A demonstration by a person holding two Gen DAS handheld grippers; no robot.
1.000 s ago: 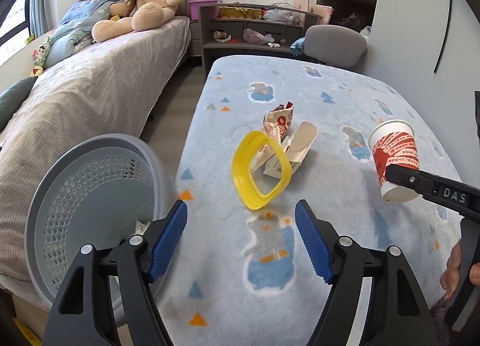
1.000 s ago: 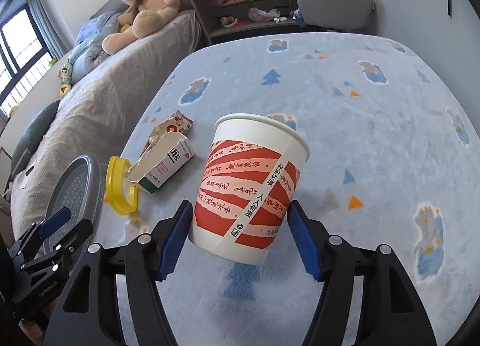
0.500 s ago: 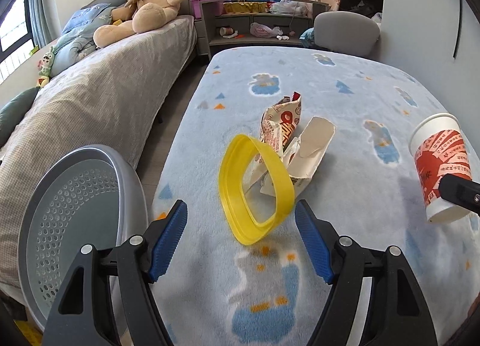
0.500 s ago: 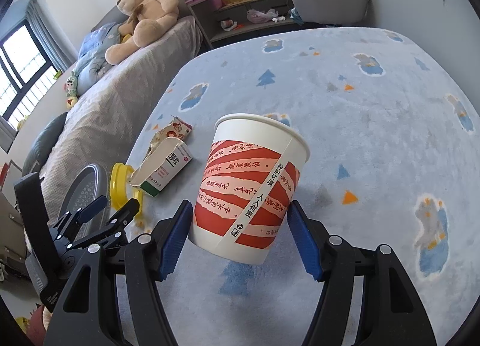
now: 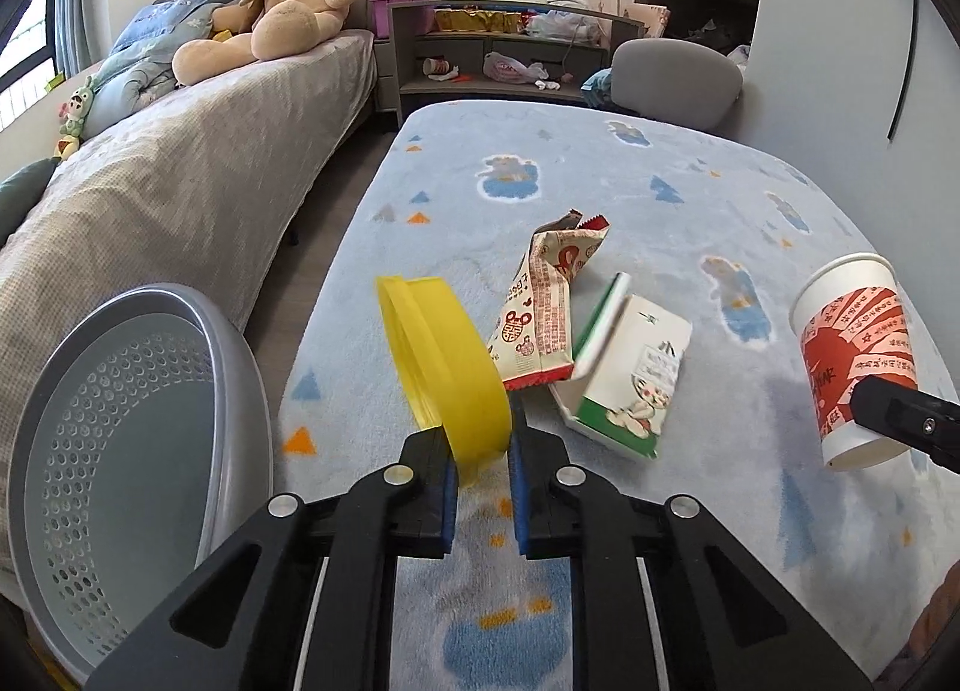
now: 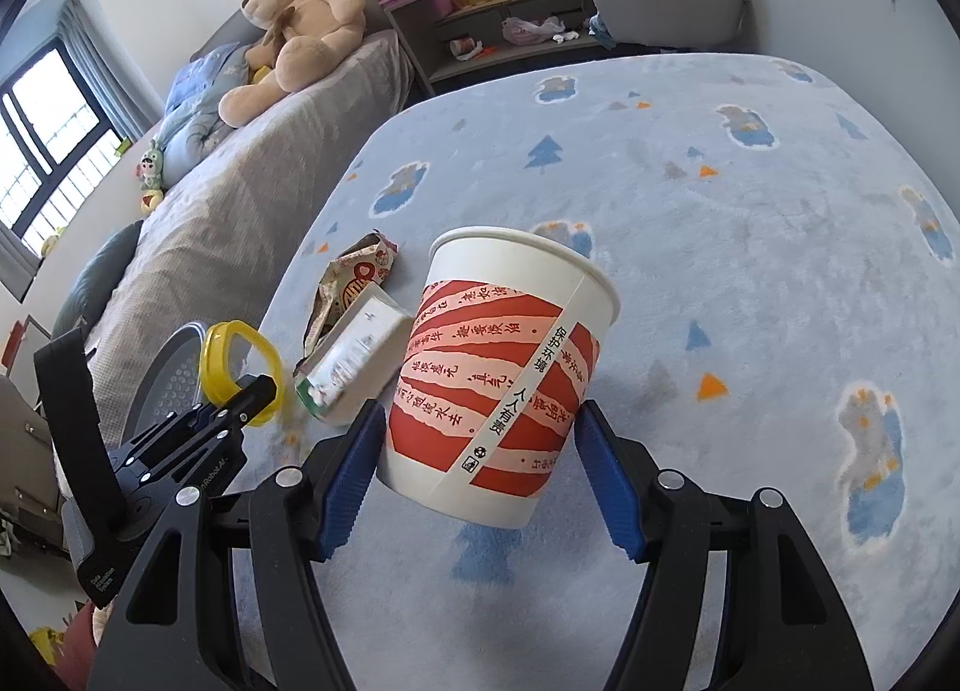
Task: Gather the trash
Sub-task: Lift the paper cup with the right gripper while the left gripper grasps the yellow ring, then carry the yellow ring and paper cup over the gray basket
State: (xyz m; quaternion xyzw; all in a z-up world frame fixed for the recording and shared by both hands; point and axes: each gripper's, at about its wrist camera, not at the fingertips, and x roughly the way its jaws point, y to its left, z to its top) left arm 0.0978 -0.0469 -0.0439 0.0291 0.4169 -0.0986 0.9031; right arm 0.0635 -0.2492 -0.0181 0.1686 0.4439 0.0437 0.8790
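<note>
Two pieces are being held: my left fingers [image 5: 480,466] are pinching the yellow ring [image 5: 444,367], my right fingers [image 6: 480,463] are clamping the paper cup [image 6: 498,385]; wrapper [image 5: 543,307] and carton [image 5: 624,385] are waiting on the tabletop [image 5: 540,163], bin [image 5: 120,451] beside.

Both pictures are bright and sharp. Daylight comes in from the dark-framed window [image 6: 42,163] on the left. Soft shadows lie on the fluffy blue table [image 6: 750,247]. Edges bend round, with black corners.

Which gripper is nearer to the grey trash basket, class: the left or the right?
Left. The left gripper, shut on the yellow ring, sits just beside the grey basket. The right gripper, holding the paper cup, is farther off across the blanket.
</note>
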